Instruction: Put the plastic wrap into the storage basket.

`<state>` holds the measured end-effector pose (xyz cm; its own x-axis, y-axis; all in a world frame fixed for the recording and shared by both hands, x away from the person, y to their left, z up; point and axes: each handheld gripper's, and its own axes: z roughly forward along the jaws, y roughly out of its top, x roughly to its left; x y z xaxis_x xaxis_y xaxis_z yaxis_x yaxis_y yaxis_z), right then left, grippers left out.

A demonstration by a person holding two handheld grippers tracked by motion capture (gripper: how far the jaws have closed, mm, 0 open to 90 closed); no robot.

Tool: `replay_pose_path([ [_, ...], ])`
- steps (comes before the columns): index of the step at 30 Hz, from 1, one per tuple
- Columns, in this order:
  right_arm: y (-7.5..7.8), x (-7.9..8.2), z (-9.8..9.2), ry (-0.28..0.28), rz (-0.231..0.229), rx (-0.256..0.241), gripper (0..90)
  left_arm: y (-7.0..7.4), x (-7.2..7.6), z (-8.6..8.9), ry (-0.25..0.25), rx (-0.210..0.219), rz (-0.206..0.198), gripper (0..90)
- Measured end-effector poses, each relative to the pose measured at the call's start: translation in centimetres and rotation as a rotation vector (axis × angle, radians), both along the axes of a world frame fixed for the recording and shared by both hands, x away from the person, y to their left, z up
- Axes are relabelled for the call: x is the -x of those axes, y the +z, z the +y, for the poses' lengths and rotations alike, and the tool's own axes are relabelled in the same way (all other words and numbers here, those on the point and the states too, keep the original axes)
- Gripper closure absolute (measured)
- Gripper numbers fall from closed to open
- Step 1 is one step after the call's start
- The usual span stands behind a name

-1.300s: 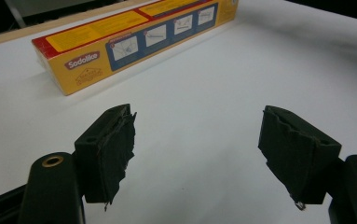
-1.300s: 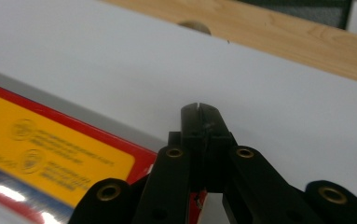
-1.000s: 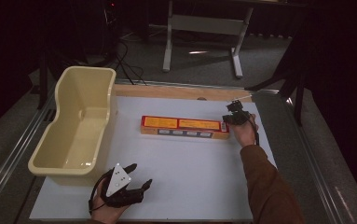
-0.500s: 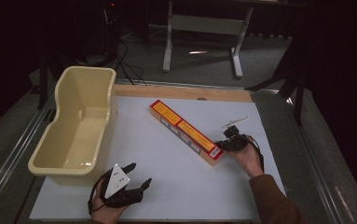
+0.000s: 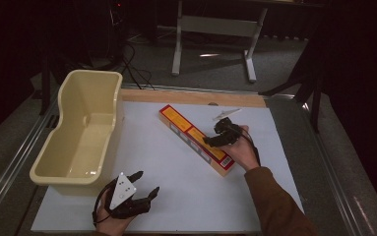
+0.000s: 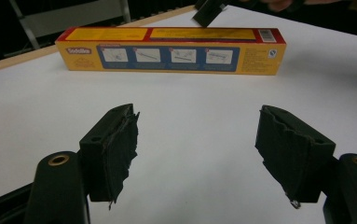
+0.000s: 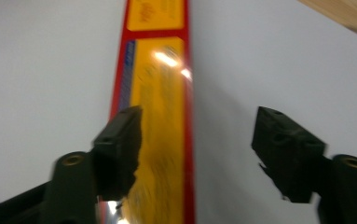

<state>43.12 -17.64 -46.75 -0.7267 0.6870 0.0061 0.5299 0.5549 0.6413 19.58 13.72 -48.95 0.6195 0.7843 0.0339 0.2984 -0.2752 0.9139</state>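
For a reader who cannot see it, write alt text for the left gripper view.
A long yellow and red box lies flat across a white table, beyond the open left gripper, whose black jaws stand wide apart with nothing between them.

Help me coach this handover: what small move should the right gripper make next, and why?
Probably shift the right gripper sideways to centre on the long box, then close. Its jaws stand open, one over the box top and one over bare table, so they don't yet straddle it.
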Motion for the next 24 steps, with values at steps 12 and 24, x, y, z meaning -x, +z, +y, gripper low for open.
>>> replay_pose_path([
  [12, -2.5, -2.4, 5.9, 0.091, 0.111, 0.176, 36.8, -0.1, 0.0, -0.2, -0.005, -0.005, 0.008, 28.8],
  [24, -1.7, 1.5, 2.4, 0.068, 0.199, 0.299, 38.3, 0.0, 0.1, 0.4, 0.010, 0.005, 0.012, 29.0],
])
